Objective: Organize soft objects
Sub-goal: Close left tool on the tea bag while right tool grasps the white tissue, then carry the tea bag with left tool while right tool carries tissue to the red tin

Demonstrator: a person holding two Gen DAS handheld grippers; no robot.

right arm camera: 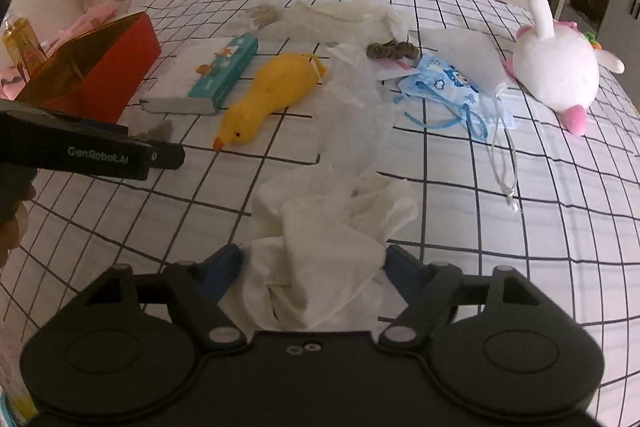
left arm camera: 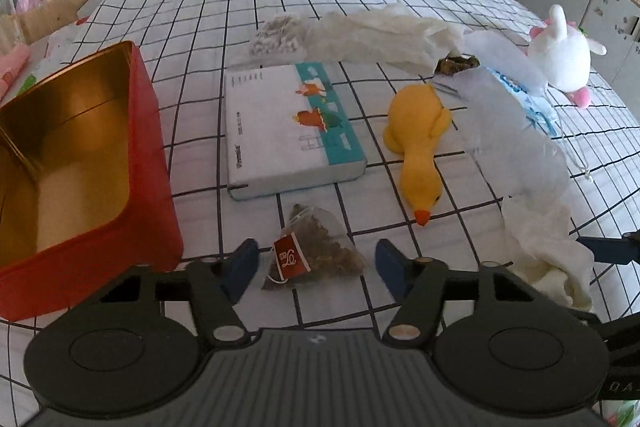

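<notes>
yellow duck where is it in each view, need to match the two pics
Left wrist view: the duck lies right of centre, beak toward the camera, just right of the flat box.
Right wrist view: the duck lies left of centre, beak down-left, again just right of the flat box.
Shared landmark: the red tin, at far left in both views.

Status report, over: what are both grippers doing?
Left gripper open around tea bag. Right gripper open around white cloth. Red tin open, nothing blocking.
</notes>
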